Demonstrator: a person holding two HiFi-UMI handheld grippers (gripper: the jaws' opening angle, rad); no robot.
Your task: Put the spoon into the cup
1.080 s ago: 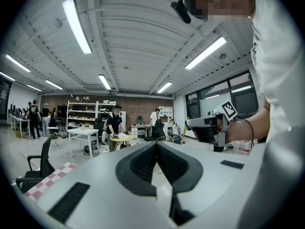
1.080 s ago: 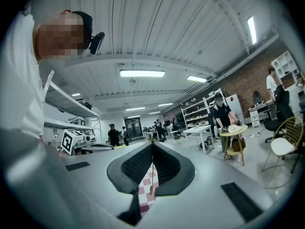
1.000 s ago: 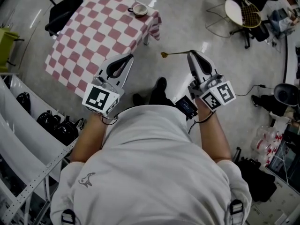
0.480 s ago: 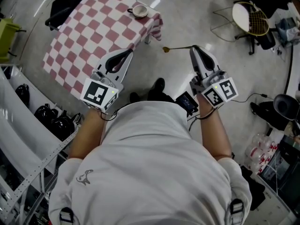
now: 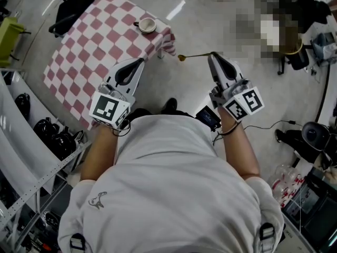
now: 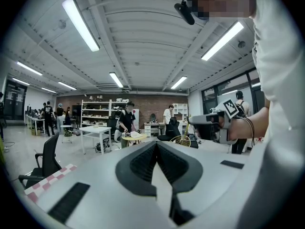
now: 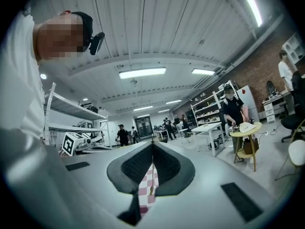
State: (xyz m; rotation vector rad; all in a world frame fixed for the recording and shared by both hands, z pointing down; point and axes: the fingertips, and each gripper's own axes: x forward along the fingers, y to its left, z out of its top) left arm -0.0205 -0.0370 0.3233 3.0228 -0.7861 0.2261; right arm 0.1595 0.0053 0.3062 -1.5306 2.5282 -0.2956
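Strip lights [image 6: 81, 23] ran along the ribbed white ceiling [image 6: 143, 42] of a big open workroom with a brick wall [image 6: 143, 103] and white shelves [image 6: 97, 109] at its far end, while on the glossy grey floor [image 5: 200, 33] a red-and-white checked table [image 5: 89, 51] stood beside a black office chair [image 5: 73, 4] and metal racking [image 5: 31, 157].

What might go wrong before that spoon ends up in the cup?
The right gripper pinches the spoon only at its handle end, so the long, thin spoon may twist or slip out. The cup stands near the corner of the checkered table, so a clumsy poke might tip it or push it off.
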